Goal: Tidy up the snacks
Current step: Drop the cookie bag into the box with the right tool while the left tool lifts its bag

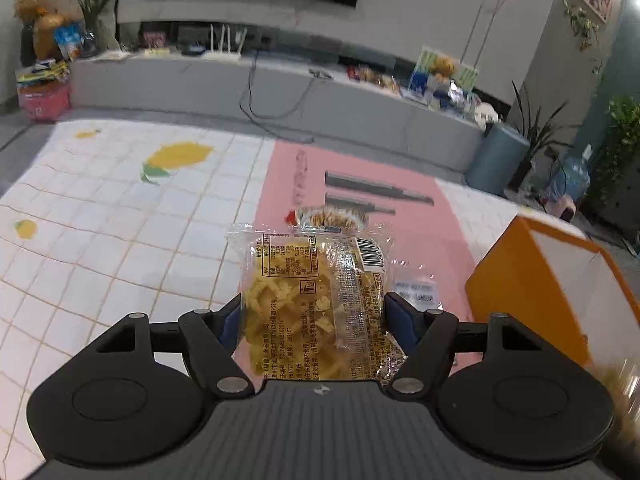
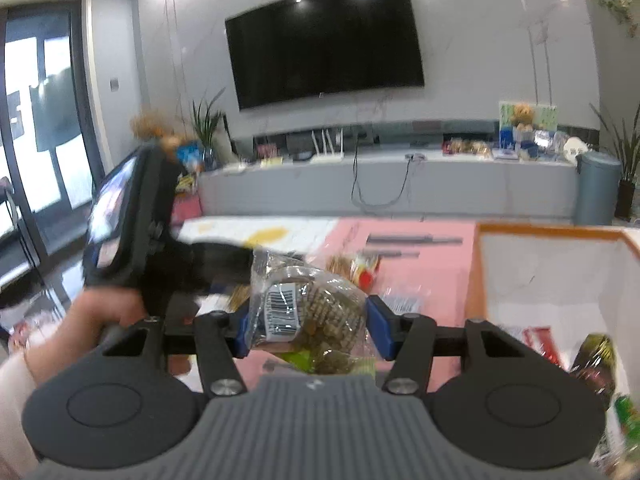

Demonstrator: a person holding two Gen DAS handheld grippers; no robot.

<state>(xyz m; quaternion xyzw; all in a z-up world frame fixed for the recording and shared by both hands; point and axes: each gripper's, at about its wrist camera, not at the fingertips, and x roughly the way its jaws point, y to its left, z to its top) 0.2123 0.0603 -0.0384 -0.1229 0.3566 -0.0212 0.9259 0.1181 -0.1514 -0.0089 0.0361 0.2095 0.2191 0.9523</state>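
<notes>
Clamped between the left gripper's [image 1: 314, 316] blue pads, a clear packet of yellow fried noodle snack [image 1: 316, 300] stands upright above the pink mat [image 1: 416, 216]. At two o'clock from it sits the orange-rimmed box [image 1: 532, 280]. Right gripper [image 2: 310, 326] grasps a clear bag of brown ridged crackers [image 2: 316, 308]; the white-walled box [image 2: 552, 276] lies at three o'clock, holding dark and green packets [image 2: 596, 364].

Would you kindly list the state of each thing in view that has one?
left gripper: shut on yellow snack packet
right gripper: shut on brown snack packet
orange box: open, some packets inside
television: off
</notes>
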